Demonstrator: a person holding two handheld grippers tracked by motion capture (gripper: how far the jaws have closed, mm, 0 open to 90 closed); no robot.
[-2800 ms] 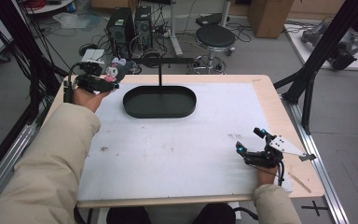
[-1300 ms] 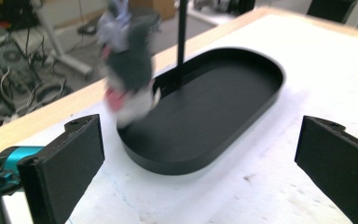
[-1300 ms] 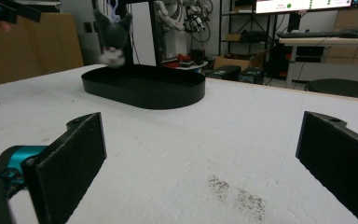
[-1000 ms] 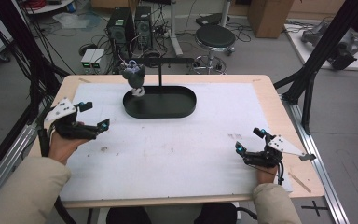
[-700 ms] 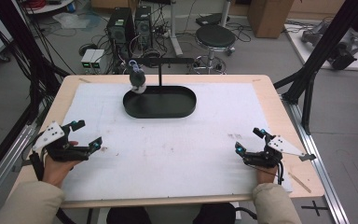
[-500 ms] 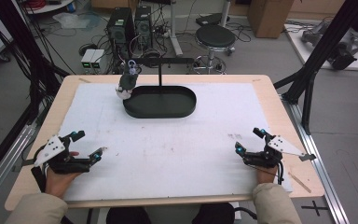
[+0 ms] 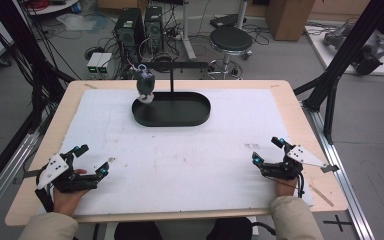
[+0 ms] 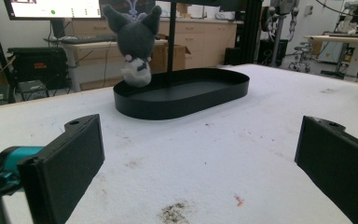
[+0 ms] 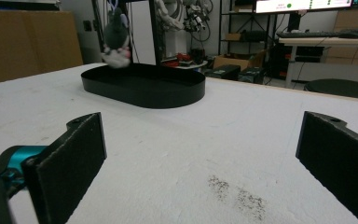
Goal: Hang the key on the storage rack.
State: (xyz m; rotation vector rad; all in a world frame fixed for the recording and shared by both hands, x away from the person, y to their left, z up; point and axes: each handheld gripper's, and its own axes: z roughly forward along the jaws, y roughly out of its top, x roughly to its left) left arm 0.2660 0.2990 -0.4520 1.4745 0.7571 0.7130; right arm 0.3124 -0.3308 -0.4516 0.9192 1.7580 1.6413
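— Plush toy [image 7: 145, 85], dark grey with pointed ears and a pale lower half, hanging from the arm of a black stand [image 7: 172, 75] over the left end of an oval black tray [image 7: 190, 114]. Seen straight ahead of the left gripper [image 7: 91, 161], well beyond its jaws and a little to their left; farther off and to the left for the right gripper [image 7: 266, 151].

— And the tray itself?

— Resting on the white mat [image 7: 190, 160] at the far side of the table [image 7: 290, 95], well apart from both grippers. Nothing visible inside it.

— State of the left gripper?

— Jaws spread wide, nothing between them but bare mat with a dark smudge [image 8: 177, 212] just ahead. Held low at the near left corner of the mat, hand [image 7: 67, 197] behind it, jaws pointing toward the tray.

— The right one?

— Likewise parted wide and empty, low over the near right part of the mat, a speckled dark mark [image 9: 237, 193] between its jaws. Grey plate on top, cream sleeve [image 7: 292, 220] trailing behind.

— Beyond the table?

— Round stool [image 7: 231, 37], computer towers [image 7: 140, 22] and loose cables on the floor.
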